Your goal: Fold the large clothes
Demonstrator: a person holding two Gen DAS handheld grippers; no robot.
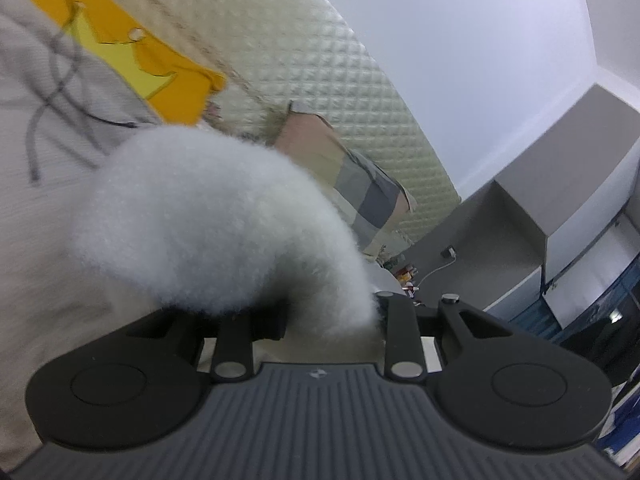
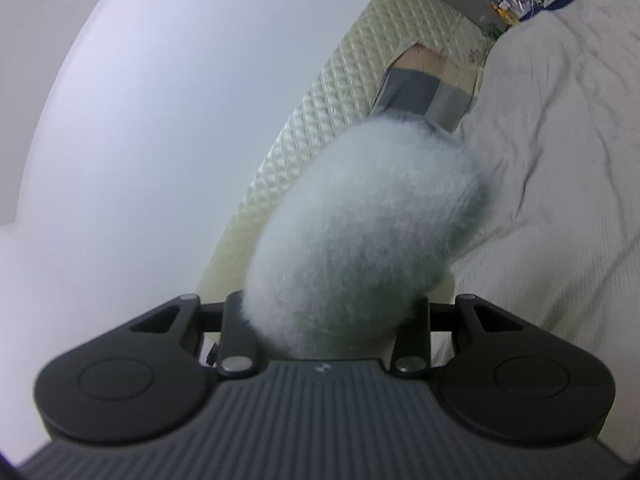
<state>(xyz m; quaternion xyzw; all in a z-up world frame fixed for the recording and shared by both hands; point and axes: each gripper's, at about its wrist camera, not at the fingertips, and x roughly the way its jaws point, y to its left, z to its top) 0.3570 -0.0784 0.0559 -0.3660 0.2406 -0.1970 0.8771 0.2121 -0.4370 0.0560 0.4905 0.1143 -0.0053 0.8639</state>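
A fluffy white garment (image 1: 208,220) bulges up out of my left gripper (image 1: 328,316) and hides the fingertips; the jaws stand narrow and closed on the fleece. The right wrist view shows the same white fleece (image 2: 360,232) bunched between the jaws of my right gripper (image 2: 328,320), which is shut on it, its fingertips buried in the pile. Both grippers are held up above the beige bed sheet (image 2: 560,160).
A grey hooded top with drawstrings (image 1: 44,112) and a yellow garment (image 1: 120,52) lie at the left. A quilted cream mattress (image 1: 320,80) leans on the wall, with a checked pillow (image 1: 360,184) below it. Grey cabinets (image 1: 560,184) and a cluttered shelf (image 2: 516,0) stand beyond.
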